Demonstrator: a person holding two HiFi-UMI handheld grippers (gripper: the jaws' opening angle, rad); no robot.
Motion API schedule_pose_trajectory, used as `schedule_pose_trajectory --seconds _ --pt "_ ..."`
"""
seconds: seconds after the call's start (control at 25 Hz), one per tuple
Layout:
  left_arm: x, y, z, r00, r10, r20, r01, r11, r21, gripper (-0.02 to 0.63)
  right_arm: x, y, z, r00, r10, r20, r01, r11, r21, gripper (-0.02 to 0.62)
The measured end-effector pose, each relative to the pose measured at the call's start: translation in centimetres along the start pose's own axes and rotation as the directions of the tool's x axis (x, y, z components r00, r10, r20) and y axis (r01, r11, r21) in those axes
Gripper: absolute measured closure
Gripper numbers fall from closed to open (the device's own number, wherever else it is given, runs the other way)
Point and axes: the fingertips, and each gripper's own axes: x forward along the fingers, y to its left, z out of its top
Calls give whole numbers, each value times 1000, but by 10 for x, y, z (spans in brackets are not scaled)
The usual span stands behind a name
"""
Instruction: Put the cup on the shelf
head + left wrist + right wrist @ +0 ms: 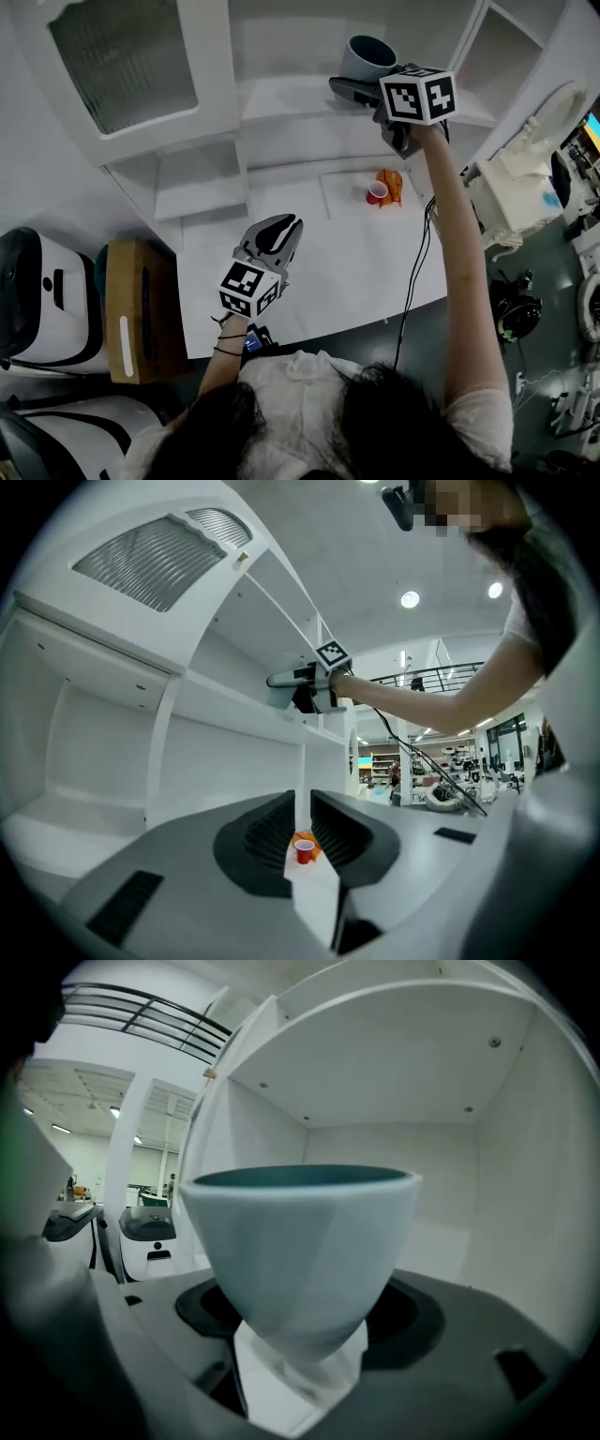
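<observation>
Closest to me, the left gripper hangs low over the left half of the white bench. Its jaws are pulled all the way in with nothing in them, and they point away from the person toward the shelf unit. Further along, by the far edge of the bench and toward its right end, a little red cup stands mouth up. It's just beside some orange thing that I can't make out. Then it all happens up high: the person's right arm is stretched right up, and the right gripper has its jaws clamped on the narrow lower part of the blue-grey cup. That cup is upright, long axis vertical, open mouth facing the ceiling, wide at the rim and tapering down to where the jaws pinch it. It sits at the front edge of the upper board of the shelf, inside an open compartment with the back wall behind it. Can't tell if its base is actually resting on the board or just above it.
</observation>
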Motion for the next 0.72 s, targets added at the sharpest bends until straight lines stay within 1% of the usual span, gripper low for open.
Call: schedule_pose_trajectory --seconds 0.2,0.32,0.48,0.72 --pt "-2 13 -6 1000 26 -12 -26 1000 -17 545 50 -19 -3 994 32 -104 -26 998 59 245" --pt "-5 20 -8 999 36 -15 -36 999 -19 545 71 -31 -6 989 17 -147 -8 998 65 246" --pt "-7 31 -11 998 60 -18 -60 998 -26 545 87 -43 -9 986 9 -167 5 997 82 246" --pt "-11 46 -13 996 89 -15 -90 995 -33 545 95 -54 -12 986 21 -166 6 986 164 247"
